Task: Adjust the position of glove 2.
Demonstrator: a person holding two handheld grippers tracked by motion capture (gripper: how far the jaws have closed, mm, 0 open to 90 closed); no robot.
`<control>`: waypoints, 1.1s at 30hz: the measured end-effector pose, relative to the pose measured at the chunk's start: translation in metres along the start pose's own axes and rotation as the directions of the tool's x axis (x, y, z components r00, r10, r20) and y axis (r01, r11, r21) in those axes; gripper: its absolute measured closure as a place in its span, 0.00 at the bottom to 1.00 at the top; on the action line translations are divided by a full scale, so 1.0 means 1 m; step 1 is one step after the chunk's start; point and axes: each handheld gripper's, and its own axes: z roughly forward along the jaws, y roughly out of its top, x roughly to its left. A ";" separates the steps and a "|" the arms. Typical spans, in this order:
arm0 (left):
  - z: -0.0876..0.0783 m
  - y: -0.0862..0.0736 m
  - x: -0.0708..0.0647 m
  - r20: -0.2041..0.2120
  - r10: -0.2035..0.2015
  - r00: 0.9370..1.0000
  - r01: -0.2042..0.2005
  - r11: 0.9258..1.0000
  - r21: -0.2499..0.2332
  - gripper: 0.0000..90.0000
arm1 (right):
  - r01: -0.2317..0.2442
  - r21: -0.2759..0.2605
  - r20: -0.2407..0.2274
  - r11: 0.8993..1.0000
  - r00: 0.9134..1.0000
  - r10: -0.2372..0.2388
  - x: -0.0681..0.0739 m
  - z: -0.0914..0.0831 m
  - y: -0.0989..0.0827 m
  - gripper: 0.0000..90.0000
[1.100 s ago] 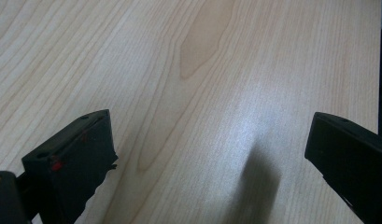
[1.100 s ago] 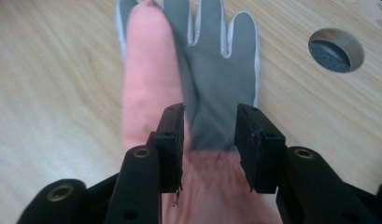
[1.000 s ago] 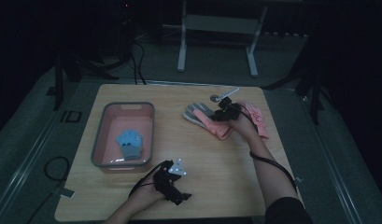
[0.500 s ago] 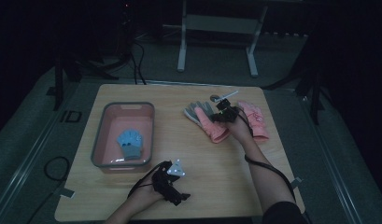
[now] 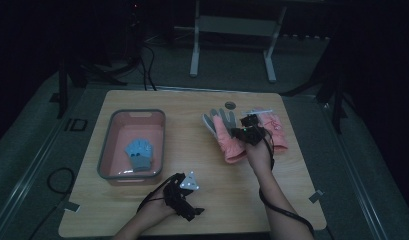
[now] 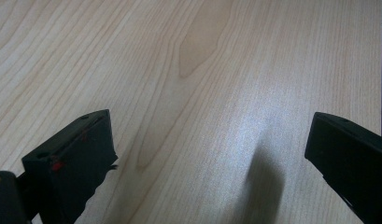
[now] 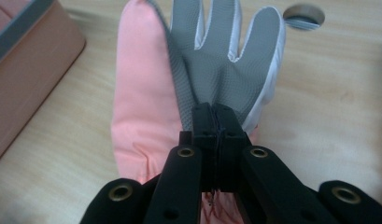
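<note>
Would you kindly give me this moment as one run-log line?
right gripper: shut on pink glove | left gripper: open over table | blue glove: in bin

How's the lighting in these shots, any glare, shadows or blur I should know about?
High view: dim and underexposed, room nearly black beyond the light wooden table. Left gripper view: bright, with a pale glare patch and a soft dark shadow on the wood between the open jaws. Right gripper view: evenly lit; the pink and grey glove is sharp, the near black jaws slightly soft.

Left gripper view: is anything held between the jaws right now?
No. The left gripper has its jaws spread wide apart with nothing but bare wooden table showing between them.
</note>
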 end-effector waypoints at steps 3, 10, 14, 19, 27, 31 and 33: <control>-0.001 -0.001 0.001 -0.001 0.005 1.000 -0.005 1.000 -0.006 0.02 | -0.018 0.003 0.019 1.000 1.000 0.018 0.005 -0.001 -0.012 0.99; -0.001 -0.003 0.002 -0.011 0.000 1.000 0.000 1.000 -0.003 0.02 | -0.085 -0.020 0.052 0.996 0.995 0.086 0.010 -0.003 -0.035 0.99; -0.001 -0.004 0.002 -0.011 0.002 1.000 -0.002 1.000 -0.006 0.02 | -0.085 -0.021 0.075 0.996 0.993 0.086 0.019 0.001 -0.046 0.99; -0.002 -0.004 0.001 -0.010 0.005 1.000 -0.005 1.000 -0.003 0.02 | -0.163 -0.057 0.111 0.985 0.979 0.169 0.015 0.002 -0.060 0.99; 0.000 -0.004 0.000 -0.002 0.014 1.000 -0.014 1.000 0.002 0.02 | -0.204 -0.036 0.147 0.978 0.967 0.207 0.011 0.016 -0.081 0.96; 0.000 -0.004 0.000 -0.001 0.019 1.000 -0.019 1.000 0.011 0.02 | -0.228 -0.027 0.125 0.973 0.965 0.230 0.010 0.016 -0.079 0.90; 0.000 -0.004 0.000 -0.003 0.018 1.000 -0.018 1.000 0.008 0.02 | -0.217 -0.029 0.120 0.976 0.968 0.219 0.009 0.013 -0.078 0.85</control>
